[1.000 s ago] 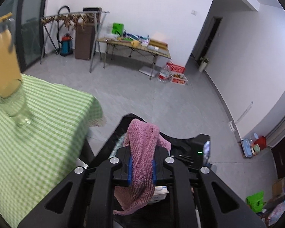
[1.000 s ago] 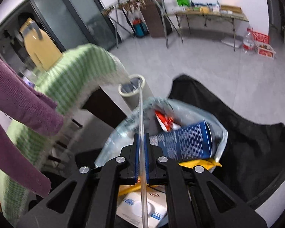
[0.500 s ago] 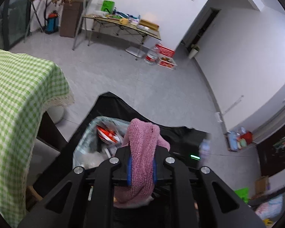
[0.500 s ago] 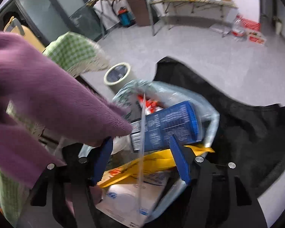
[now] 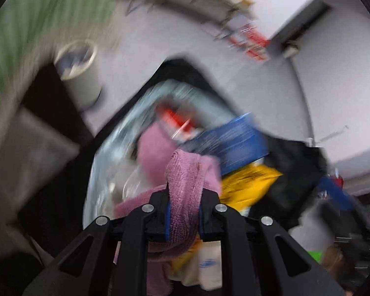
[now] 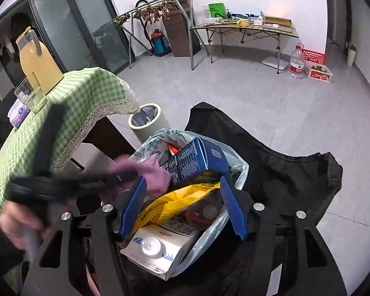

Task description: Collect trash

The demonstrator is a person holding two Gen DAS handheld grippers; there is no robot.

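The left gripper (image 5: 184, 215) is clamped on a pink cloth (image 5: 185, 185), held just above the open trash bag (image 6: 236, 172). The right gripper (image 6: 182, 207) stands wide apart with nothing between its blue pads; its jaws have just been opening. The bag holds a blue carton (image 6: 197, 160), a yellow wrapper (image 6: 175, 202) and a white milk carton (image 6: 160, 244). A green checked surface (image 6: 69, 98) stands beside it.
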